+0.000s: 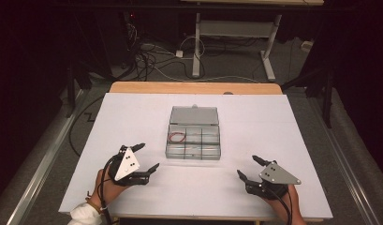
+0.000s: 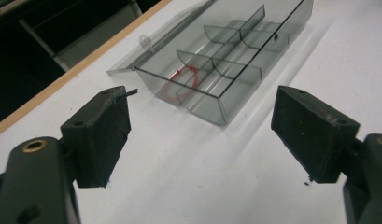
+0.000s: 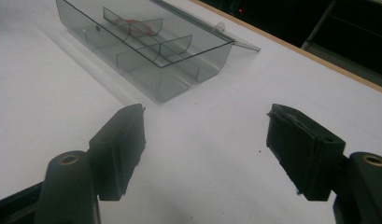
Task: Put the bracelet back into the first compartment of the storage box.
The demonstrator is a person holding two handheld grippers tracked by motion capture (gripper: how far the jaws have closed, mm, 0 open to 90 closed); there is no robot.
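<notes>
Box: clear compartment box (image 1: 195, 138) ahead of both grippers, lid open, red rubber band (image 1: 176, 137) inside.
Left gripper (image 1: 149, 157): wide, empty.
Right gripper (image 1: 247, 168): wide, empty.
Left: closing the lid, by my judgement.

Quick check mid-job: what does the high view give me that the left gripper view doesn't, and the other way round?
High view alone: both hands, the right tool open near the table's right front, the floor cables and the desk frame beyond the table.

Left gripper view alone: a close look along the left tool, its pads wide apart with nothing between them, and the box's latch tab.

Shared: the white table, the clear compartment box with its lid open, and the red loop in one compartment.
</notes>
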